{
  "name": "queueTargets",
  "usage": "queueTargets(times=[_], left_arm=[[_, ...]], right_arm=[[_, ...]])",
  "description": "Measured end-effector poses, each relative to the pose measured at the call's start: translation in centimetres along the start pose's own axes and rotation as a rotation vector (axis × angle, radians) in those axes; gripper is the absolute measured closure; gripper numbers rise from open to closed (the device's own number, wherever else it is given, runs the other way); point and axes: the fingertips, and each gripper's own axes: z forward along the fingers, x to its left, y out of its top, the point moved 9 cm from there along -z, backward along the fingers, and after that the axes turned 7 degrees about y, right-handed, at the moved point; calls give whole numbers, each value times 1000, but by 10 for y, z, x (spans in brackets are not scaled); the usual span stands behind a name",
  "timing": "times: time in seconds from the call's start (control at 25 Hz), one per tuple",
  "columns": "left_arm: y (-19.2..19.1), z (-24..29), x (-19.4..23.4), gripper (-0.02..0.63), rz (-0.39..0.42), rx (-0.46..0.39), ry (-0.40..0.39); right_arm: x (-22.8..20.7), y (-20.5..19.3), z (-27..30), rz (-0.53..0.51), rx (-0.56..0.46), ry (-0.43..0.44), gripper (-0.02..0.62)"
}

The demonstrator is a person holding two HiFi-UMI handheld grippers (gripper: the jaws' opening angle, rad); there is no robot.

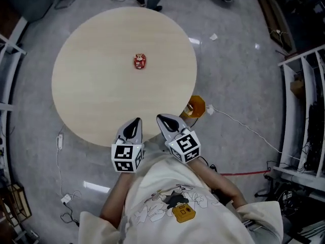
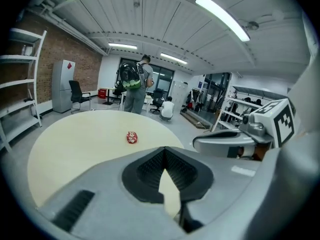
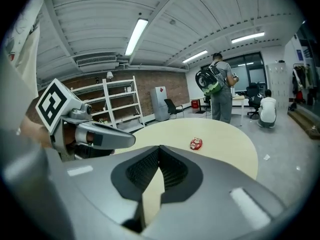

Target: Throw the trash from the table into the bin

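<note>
A small red wrapper (image 1: 140, 61) lies alone on the round pale wooden table (image 1: 91, 90), a little beyond its middle. It shows as the wrapper (image 2: 131, 137) in the left gripper view and the wrapper (image 3: 195, 143) in the right gripper view. My left gripper (image 1: 133, 122) and right gripper (image 1: 162, 119) hover side by side over the table's near edge, close to my chest, well short of the wrapper. Both point toward it. The left gripper (image 2: 164, 149) has its tips together with nothing between them, and the right gripper (image 3: 159, 147) is likewise shut and empty.
An orange container (image 1: 196, 107) stands on the floor by the table's right front edge. A person with a backpack (image 2: 134, 84) stands beyond the far side of the table. Shelving (image 1: 304, 111) lines the right wall, and cables (image 1: 238, 123) trail across the grey floor.
</note>
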Motion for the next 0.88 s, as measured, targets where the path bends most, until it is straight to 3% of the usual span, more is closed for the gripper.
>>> queueTargets(times=[0.2,0.44,0.68,0.88], left_arm=[[3,2,-11,603,7,-21,-93],[14,-5,-21,603,32,-3,-109],[16,1,-15,603,23,32,-58],[22,13,0,603,-51,9,38]], right_arm=[[23,-1,-13,-51,27,-17,589],[20,11,-19,-25,27,-9,589],[-1,22,3,-25,40,63,589],[-18,24,27,-55,90,156,589]])
